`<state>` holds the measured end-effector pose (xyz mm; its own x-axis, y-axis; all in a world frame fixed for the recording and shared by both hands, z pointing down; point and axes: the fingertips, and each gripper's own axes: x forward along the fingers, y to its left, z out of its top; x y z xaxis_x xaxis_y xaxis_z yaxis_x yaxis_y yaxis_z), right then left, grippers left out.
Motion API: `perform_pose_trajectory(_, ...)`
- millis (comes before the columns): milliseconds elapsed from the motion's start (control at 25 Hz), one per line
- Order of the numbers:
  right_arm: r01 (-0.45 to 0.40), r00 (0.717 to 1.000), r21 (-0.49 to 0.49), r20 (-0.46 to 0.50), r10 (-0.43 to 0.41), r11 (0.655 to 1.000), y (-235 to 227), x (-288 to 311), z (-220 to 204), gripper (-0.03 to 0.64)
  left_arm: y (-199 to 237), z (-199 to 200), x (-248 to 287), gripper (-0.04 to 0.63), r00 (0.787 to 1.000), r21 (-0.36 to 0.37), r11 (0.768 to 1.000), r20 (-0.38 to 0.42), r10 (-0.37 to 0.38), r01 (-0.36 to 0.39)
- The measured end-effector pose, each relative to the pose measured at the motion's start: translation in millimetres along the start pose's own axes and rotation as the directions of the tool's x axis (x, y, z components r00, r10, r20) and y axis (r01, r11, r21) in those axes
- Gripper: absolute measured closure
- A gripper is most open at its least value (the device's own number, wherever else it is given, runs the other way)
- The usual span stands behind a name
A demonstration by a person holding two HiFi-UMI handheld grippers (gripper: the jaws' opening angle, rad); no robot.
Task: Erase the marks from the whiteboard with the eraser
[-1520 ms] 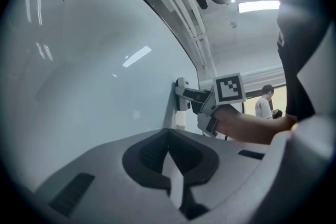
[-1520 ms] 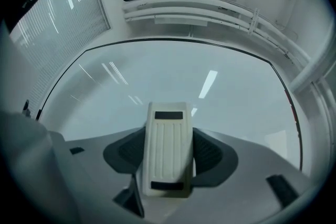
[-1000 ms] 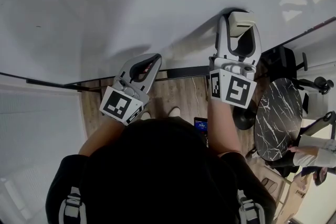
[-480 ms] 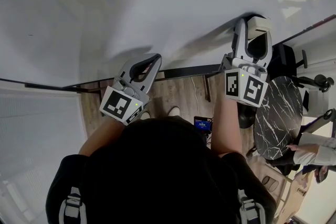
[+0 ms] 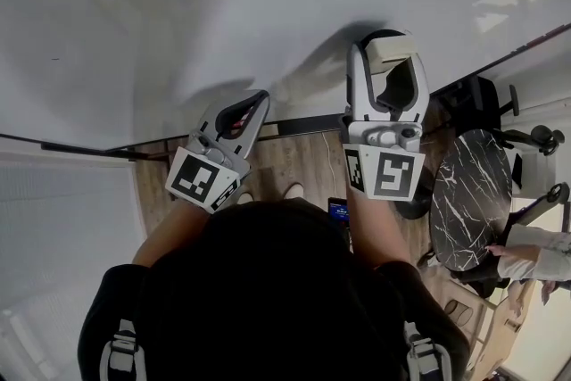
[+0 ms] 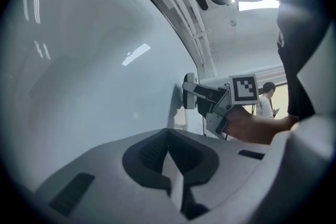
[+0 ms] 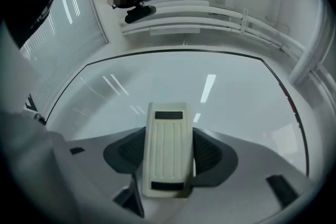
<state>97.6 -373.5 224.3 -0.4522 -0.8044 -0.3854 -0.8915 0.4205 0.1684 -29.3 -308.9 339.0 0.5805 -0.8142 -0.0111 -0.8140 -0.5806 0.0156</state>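
One eraser (image 7: 167,149) pinched in right claw (image 5: 389,58), on whiteboard (image 5: 178,4); left claw (image 6: 168,134) pressed together.

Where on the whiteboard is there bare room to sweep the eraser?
The whiteboard is bare above the left hand-held gripper and to the left of the eraser, out to the picture's edges. It is crowded only along the lower frame, where the right hand-held gripper holds the eraser near the left one.
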Motion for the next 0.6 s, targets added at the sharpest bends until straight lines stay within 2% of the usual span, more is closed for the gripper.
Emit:
perform_pose_trajectory(160, -0.095, 0.995, 0.063, -0.012, 0.096, 0.993, 34.9, -3.2, -6.3, 0.365, 6.5, 0.4, -12.4, 0.592, 1.000, 0.005, 1.000, 0.009, 0.017, -0.017)
perform_pose_trajectory(360, -0.224, 0.971, 0.094, -0.065, 0.231, 0.970, 74.5, -21.9, -17.9, 0.365, 7.8, 3.9, -30.9, 0.591, 1.000, 0.018, 1.000, 0.010, 0.012, -0.012)
perform_pose_trajectory(480, -0.245, 0.961, 0.108, -0.105, 0.256, 0.964, 92.6, -42.7, -26.0, 0.365, 5.6, -1.7, -46.0, 0.592, 1.000, 0.031, 0.999, -0.002, -0.012, 0.012)
perform_pose_trajectory(600, -0.228, 0.958, 0.111, -0.154, 0.243, 0.967, 104.8, -68.8, -30.4, 0.365, -3.1, -7.9, -59.6, 0.592, 0.998, 0.033, 0.997, -0.015, -0.062, 0.063)
